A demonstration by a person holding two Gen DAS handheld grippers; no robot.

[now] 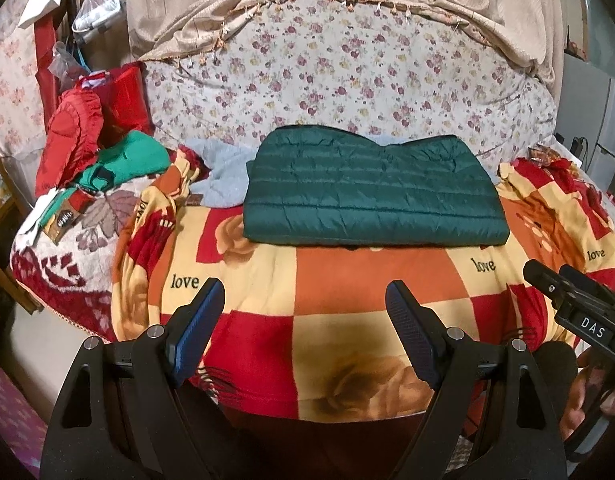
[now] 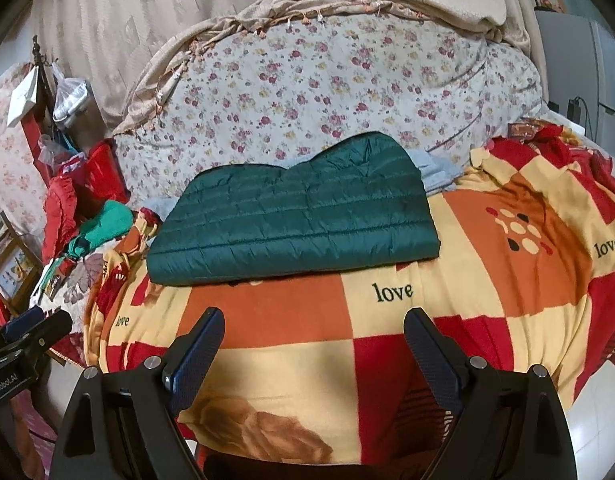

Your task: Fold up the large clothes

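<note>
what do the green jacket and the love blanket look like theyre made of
Green jacket: likely thin nylon or polyester shell with padding; it has a slight sheen and stitched horizontal quilting channels that puff.
Love blanket: probably soft fleece or plush; matte, fuzzy-looking surface with printed checks and roses, no visible weave.

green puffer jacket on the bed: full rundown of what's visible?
The green puffer jacket is dark teal, quilted in horizontal channels, with a slightly shiny, nylon-looking shell. It lies flat, folded into a compact rectangle with a dip in its far edge. It rests on the checked "love" blanket, its far side over a pale blue cloth. Neither gripper touches it.
</note>
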